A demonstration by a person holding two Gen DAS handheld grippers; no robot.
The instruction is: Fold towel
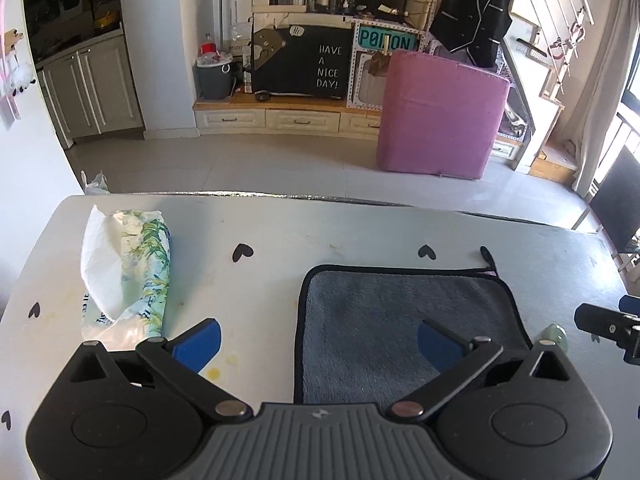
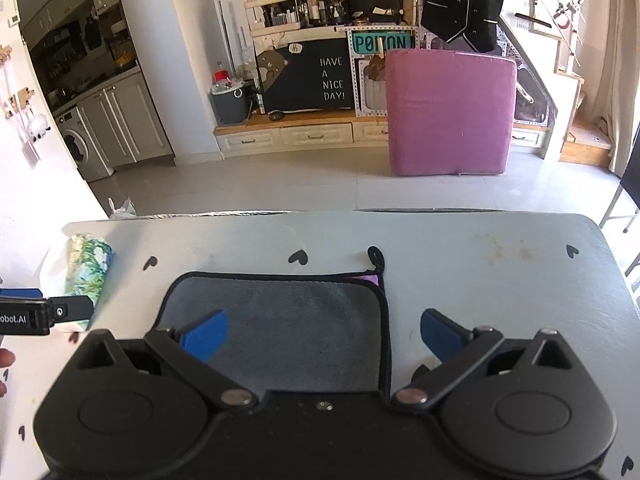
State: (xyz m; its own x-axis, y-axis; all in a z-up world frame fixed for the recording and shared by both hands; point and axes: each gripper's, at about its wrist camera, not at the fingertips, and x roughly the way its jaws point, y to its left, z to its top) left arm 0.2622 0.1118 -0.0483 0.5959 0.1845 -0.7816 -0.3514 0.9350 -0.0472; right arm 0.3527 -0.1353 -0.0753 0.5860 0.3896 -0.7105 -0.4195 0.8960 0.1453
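Towel [image 1: 400, 320] — grey, black-trimmed, purple underside peeking at its far right corner — is lying folded mid-table [image 1: 280, 232], while left gripper [image 1: 318, 338] and right gripper [image 2: 324, 334] are hovering wide open, empty, straddling its side edges.

White table [image 1: 280, 232], black heart marks: grey towel [image 1: 400, 312] flat mid-table, tissue pack [image 1: 132, 272] near left edge, yellowish stains.
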